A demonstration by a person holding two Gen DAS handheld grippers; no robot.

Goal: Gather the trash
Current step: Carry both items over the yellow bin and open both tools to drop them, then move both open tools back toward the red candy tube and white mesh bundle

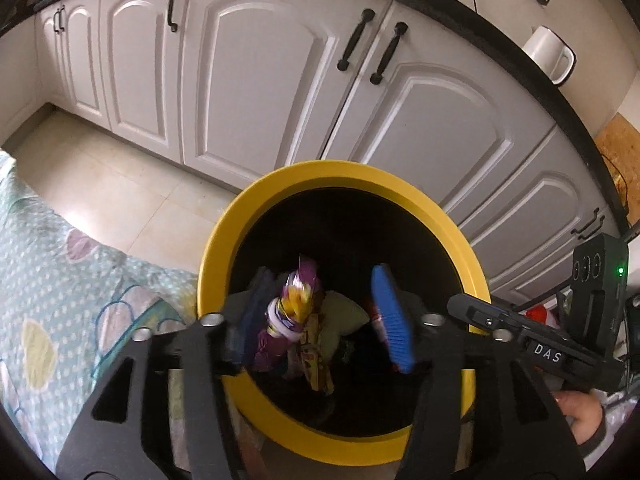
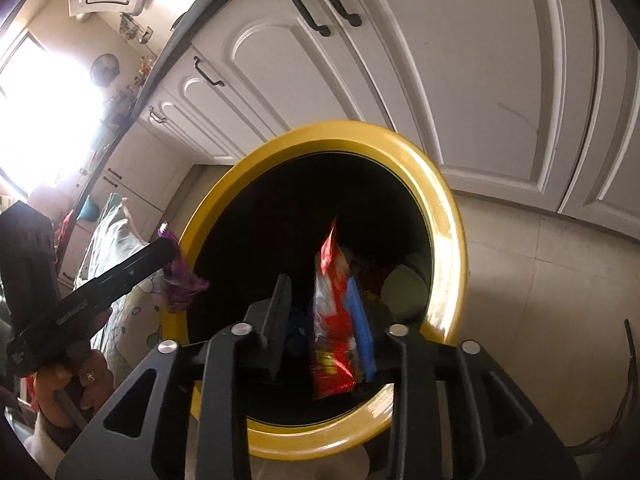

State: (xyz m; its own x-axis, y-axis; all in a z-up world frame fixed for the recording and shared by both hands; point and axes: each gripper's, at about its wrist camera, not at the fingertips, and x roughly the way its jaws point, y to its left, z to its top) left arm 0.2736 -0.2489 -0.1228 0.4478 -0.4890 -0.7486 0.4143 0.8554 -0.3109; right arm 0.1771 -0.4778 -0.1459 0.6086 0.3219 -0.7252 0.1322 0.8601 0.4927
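1. The left gripper (image 1: 320, 316) hangs over the yellow bin (image 1: 216, 256), its jaws parted, with a purple wrapper (image 1: 292, 312) loose between them, close against the left finger and clear of the blue pad (image 1: 390, 320).
2. The right gripper (image 2: 320, 320) also stands over the bin's mouth, jaws part-open; a red snack packet (image 2: 332, 320) lies against its blue pad (image 2: 360, 324), clear of the black finger (image 2: 280, 320).
3. Both wrappers are crumpled and glossy, blurred, above the dark interior, where pale trash (image 2: 404, 288) lies.
4. Beyond the bin stand white cabinets (image 1: 256, 80).
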